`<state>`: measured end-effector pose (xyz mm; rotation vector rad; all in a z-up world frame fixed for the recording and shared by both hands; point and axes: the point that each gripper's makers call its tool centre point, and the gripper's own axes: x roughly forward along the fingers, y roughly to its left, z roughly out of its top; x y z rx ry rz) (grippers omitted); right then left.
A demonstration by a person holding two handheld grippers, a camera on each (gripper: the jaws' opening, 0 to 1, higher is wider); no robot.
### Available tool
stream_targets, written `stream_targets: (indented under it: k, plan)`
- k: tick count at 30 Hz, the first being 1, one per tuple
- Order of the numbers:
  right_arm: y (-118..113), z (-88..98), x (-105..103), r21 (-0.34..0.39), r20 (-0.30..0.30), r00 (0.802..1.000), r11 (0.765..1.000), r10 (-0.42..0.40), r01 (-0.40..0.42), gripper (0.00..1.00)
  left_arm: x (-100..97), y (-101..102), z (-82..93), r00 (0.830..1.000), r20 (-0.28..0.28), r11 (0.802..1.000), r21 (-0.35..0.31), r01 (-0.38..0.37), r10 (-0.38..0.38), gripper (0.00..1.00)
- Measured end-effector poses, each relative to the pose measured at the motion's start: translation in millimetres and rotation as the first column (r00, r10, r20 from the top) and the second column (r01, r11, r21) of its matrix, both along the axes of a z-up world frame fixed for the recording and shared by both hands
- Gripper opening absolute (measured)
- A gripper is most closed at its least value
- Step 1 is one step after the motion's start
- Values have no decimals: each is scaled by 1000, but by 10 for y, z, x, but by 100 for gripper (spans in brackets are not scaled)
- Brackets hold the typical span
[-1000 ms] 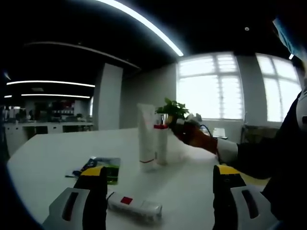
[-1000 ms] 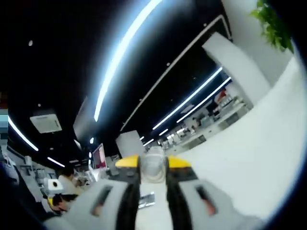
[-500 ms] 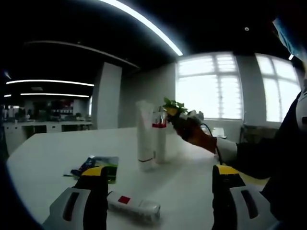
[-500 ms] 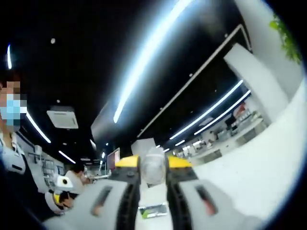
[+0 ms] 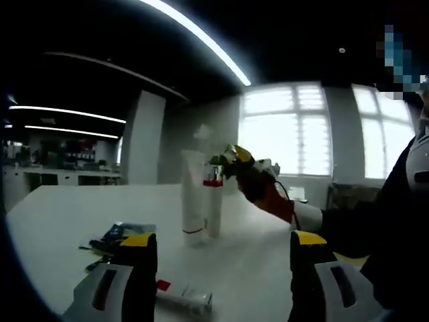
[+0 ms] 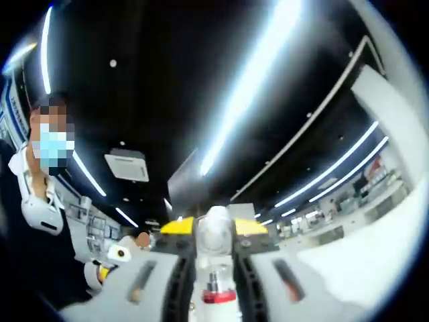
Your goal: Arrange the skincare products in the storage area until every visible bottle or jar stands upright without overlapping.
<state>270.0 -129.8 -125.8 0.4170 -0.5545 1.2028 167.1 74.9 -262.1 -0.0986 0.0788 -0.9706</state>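
Dim room; long white ceiling strip lights and blown-out bright windows glare, fisheye bends edges, everything slightly blurred.

Bench: smooth white top, faint sheen, soft reflections under tubes. Tall tube: matt white plastic, red band near base. Slimmer bottle touching it: pale plastic, red collar. Lying tube near left gripper: glossy white plastic, red label. Flat packet: shiny printed film, probably plastic; view dim. Gripper jaws: matt grey plastic, yellow tips. Right gripper clamps bottle with clear glossy cap, red ring below.
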Motion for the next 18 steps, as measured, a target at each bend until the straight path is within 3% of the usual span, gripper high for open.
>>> stream_targets:
  k: [11,18]
  plan:
    - [265,15,-288,-54,72,993,995,89,-85,17,-50,-56,-45,1000,0,1000,16,15,-15,78]
    - [445,-14,-447,-97,94,985,986,145,-136,17,-84,-71,3,999,-3,999,-12,36,-36,72]
